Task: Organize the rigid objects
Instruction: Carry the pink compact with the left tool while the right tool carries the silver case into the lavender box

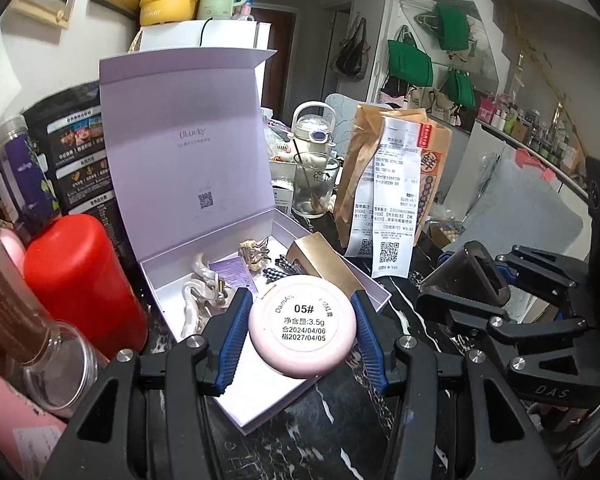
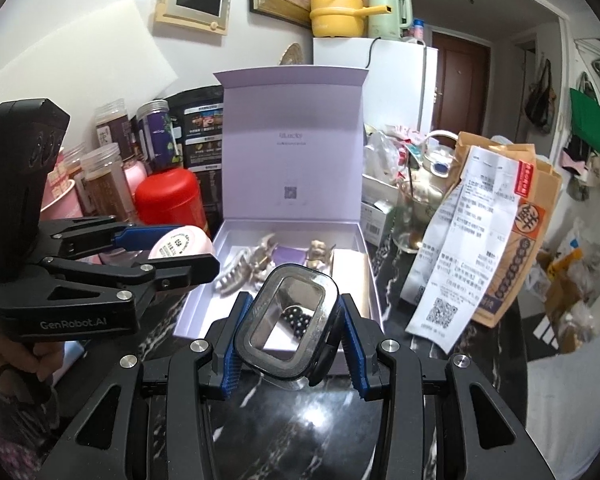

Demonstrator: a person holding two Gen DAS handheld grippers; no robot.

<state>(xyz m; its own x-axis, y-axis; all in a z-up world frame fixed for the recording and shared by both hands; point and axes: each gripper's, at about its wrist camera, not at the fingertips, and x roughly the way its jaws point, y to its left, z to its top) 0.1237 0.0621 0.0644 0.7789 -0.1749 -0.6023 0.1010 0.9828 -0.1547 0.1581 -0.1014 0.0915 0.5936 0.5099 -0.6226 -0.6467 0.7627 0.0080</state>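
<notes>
With the left tongs (image 1: 302, 330) clamped edgewise on the round pink plastic compact (image 1: 302, 326) and the right tongs (image 2: 288, 330) on the clear rounded-rectangular case (image 2: 286, 322), both above the open lilac cardboard box's (image 2: 352, 229) six-o'clock edge, either smooth shell could slip onto the black marble worktop (image 2: 300, 420).

Hair clips (image 2: 236, 276) in box (image 2: 198, 304); canister (image 2: 172, 200) left.
</notes>
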